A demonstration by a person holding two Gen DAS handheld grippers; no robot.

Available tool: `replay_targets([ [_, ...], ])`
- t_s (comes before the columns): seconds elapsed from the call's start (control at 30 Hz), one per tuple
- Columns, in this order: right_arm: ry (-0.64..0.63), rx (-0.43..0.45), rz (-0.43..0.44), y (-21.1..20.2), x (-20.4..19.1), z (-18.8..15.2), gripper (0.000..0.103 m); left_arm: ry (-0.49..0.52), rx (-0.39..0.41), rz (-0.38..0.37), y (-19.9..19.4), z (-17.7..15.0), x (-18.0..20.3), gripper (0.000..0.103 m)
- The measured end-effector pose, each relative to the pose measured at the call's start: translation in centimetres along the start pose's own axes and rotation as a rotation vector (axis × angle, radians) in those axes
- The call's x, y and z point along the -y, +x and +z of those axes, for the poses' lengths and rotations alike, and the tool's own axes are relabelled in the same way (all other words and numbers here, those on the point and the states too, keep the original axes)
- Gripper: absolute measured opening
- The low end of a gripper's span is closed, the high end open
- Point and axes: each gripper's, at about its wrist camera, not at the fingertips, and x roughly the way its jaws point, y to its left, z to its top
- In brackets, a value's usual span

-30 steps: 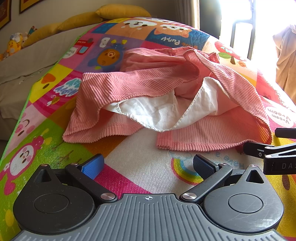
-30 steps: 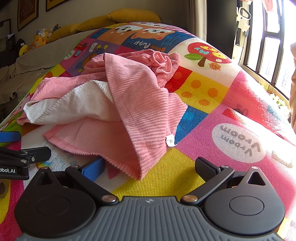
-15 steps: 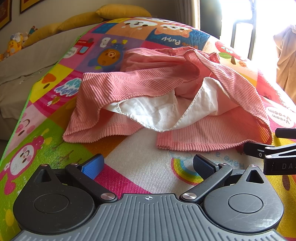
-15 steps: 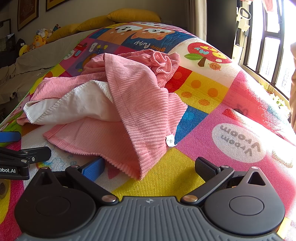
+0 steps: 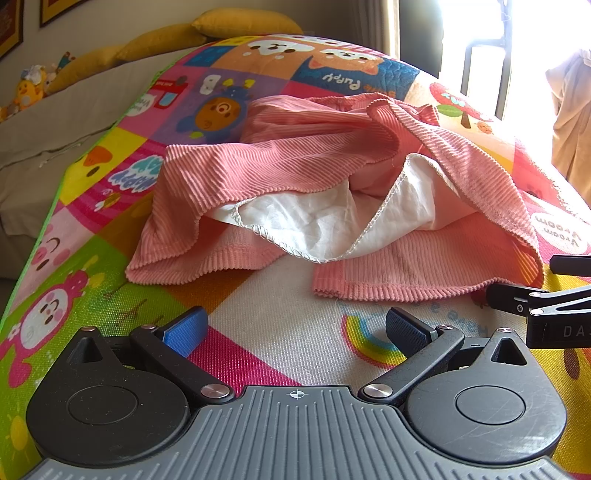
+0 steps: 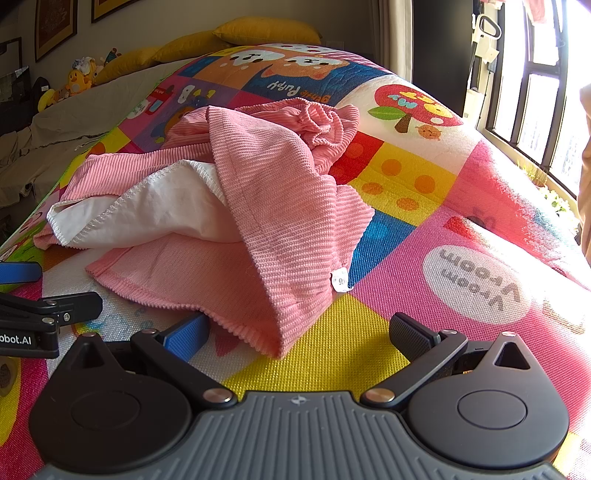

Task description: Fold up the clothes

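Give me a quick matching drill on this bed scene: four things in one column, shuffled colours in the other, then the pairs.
Things:
1. corduroy garment
2. garment lining
3. pillows
4. right-hand pad of the left gripper

Colours:
A. white
B. black
C. pink
D. mustard yellow

Pairs: 1-C, 2-A, 3-D, 4-B

The right gripper is open like the left, with the garment's hem lying between its fingers.

I see: cartoon-print play mat [image 5: 122,295] over the bed; yellow pillows [image 6: 266,31] at its head; stuffed toys [image 6: 75,79] far left; framed pictures [image 6: 55,26]; barred window [image 6: 532,92] right.
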Motion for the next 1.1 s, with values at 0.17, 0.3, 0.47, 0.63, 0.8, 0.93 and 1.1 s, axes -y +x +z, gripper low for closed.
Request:
replay_targets([
  [0.17, 0.000, 0.000, 0.000, 0.00, 0.00, 0.00, 0.103, 0.000, 0.000, 0.000, -0.01, 0.00, 0.00, 0.103],
  [0.3, 0.000, 0.000, 0.000, 0.00, 0.01, 0.00, 0.103, 0.000, 0.000, 0.000, -0.01, 0.00, 0.01, 0.103],
  [0.47, 0.000, 0.000, 0.000, 0.00, 0.00, 0.02, 0.103, 0.000, 0.001, 0.003, -0.11, -0.04, 0.05, 0.103],
  [0.63, -0.001, 0.000, -0.001, -0.07, -0.04, 0.04, 0.103, 0.002, 0.009, 0.032, -0.32, -0.20, 0.51, 0.103],
  [0.8, -0.002, 0.000, -0.002, -0.01, -0.09, 0.16, 0.103, -0.008, 0.000, 0.026, -0.27, -0.07, 0.19, 0.103],
  [0.93, -0.003, -0.001, -0.002, 0.03, -0.11, 0.22, 0.103, -0.005, -0.008, 0.009, -0.23, 0.02, -0.11, 0.103],
  [1.1, -0.006, -0.002, 0.003, 0.24, -0.14, 0.44, 0.103, 0.021, -0.025, -0.024, -0.12, 0.21, -0.39, 0.103],
])
